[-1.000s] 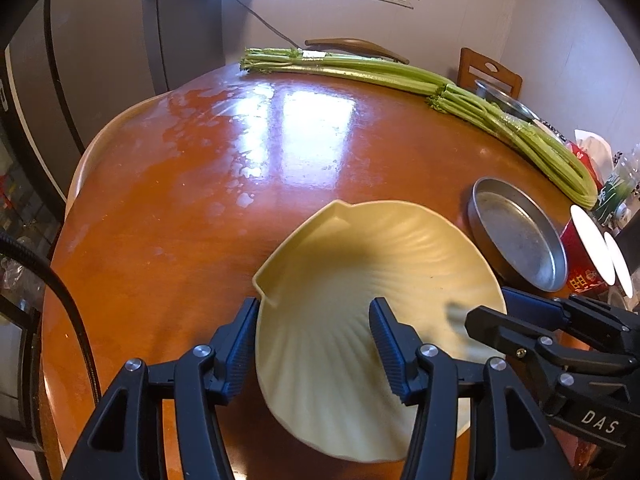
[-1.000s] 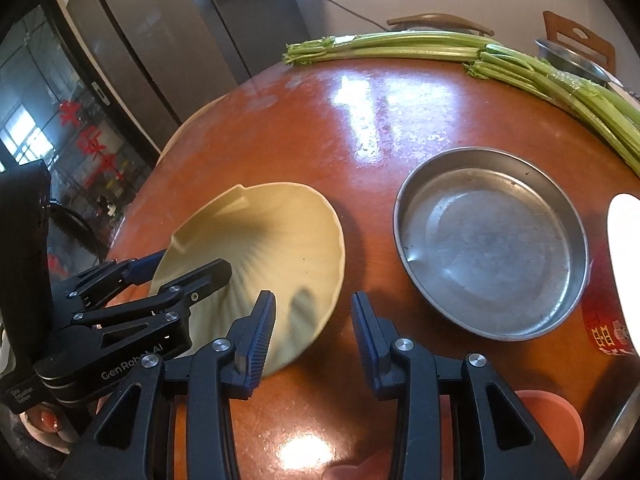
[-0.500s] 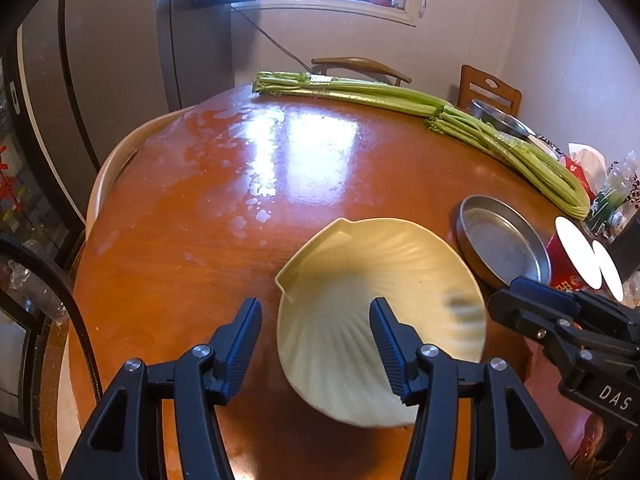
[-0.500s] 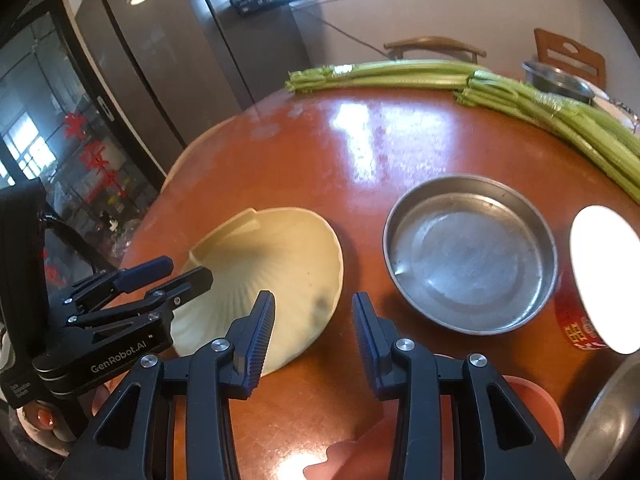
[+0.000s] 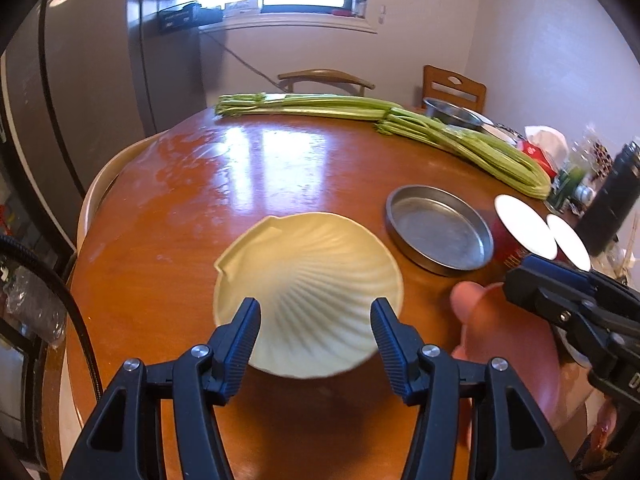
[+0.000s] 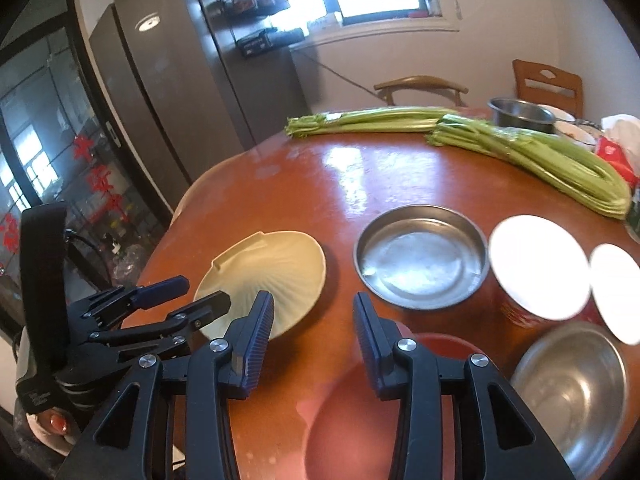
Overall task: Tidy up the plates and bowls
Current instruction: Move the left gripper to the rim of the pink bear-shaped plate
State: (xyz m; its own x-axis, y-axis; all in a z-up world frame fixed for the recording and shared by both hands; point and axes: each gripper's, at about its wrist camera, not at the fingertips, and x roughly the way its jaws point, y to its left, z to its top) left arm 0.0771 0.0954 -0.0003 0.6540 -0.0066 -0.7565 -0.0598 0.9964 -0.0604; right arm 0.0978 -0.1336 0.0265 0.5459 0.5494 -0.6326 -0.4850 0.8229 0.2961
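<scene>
Left wrist view: the cream shell-shaped plate [image 5: 308,292] lies flat on the glossy brown tabletop [image 5: 240,168], near the middle. The left tongs [image 5: 316,322] hover above its near edge, the 2 jaws spread with nothing between the pads and no contact with the plate. Right of the plate sits the round steel pan [image 5: 438,230], then 2 red cups with white lids [image 5: 524,232]. Only this view shows the dark bottle [image 5: 616,204] at the far right and the right tongs [image 5: 532,280] coming in from the right edge over a blurred pink dish [image 5: 516,344]. Celery [image 5: 460,136] lies across the far side

Right wrist view: at the left edge, the left tongs [image 6: 200,296] show from the side, with a hand [image 6: 52,424] below them, a sight the other camera lacks. The plate [image 6: 272,276] lies just beyond them. The right tongs [image 6: 314,328] hang parted and empty, their jaws having just widened slightly; between them is bare tabletop [image 6: 340,220], with the pink dish [image 6: 348,412] under the near end. The steel pan [image 6: 420,256] is right of the plate. Only here does the steel bowl [image 6: 568,392] appear, near right, beside the lidded cups [image 6: 538,268]
</scene>
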